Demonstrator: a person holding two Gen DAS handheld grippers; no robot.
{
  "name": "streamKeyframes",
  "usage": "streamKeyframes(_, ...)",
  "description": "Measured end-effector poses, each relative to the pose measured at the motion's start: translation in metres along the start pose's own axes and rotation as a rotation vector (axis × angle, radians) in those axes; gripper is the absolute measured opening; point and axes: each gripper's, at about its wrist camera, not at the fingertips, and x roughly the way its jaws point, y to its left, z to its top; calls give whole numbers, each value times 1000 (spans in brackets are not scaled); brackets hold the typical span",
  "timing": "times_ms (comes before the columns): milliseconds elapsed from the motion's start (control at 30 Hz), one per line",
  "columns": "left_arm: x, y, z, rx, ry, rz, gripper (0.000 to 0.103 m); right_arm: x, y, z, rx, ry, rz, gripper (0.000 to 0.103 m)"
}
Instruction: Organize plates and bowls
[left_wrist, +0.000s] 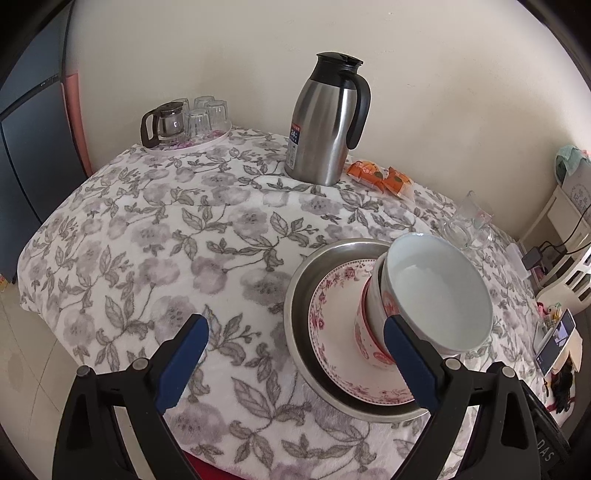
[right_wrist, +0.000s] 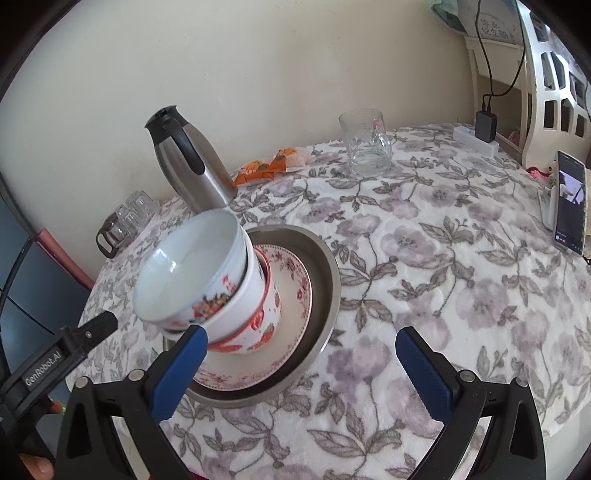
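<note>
Two claws, both spread wide and empty, flank one stack of dishes on the desk covered by a grey-and-white floral cloth (left_wrist: 155, 236). The stack: a shallow round stainless-steel basin (left_wrist: 299, 291) holds a pink-flowered china plate (left_wrist: 332, 295), which carries a red-patterned white bowl (left_wrist: 365, 332) and, topmost, a white ceramic bowl (left_wrist: 439, 291) with printed sides.

The bowls sit nested and upright in a column; its apparent tilt may be lens distortion only. From the left claw (left_wrist: 295, 350) the column lies to the right, its base beside or touching the right finger (left_wrist: 406, 354); contact cannot be settled. From the right claw (right_wrist: 301, 363) it lies up and left, the left finger (right_wrist: 181, 369) overlapping the lower bowl's wall. The left claw's arm appears at that view's left edge. Both claws stand about equally near.

Judgement: neither claw brackets the stack, so the next grasp calls for a sideways shift toward it.
</note>
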Motion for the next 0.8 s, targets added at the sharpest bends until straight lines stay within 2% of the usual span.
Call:
streamKeyframes(333, -1, -3, -18, 45, 20, 27, 96, 9, 1, -21, -47, 56, -28, 103)
streamKeyframes(500, 3, -8, -27, 93, 44, 79, 96, 14, 0, -27, -61, 83, -52, 103)
streamKeyframes(667, 6, -5, -36, 58, 99, 115, 96, 15, -5, -30, -58, 98, -79, 103)
streamKeyframes(800, 11, -5, -41, 73, 132, 150, 96, 16, -8, -31, -52, 102, -86, 103)
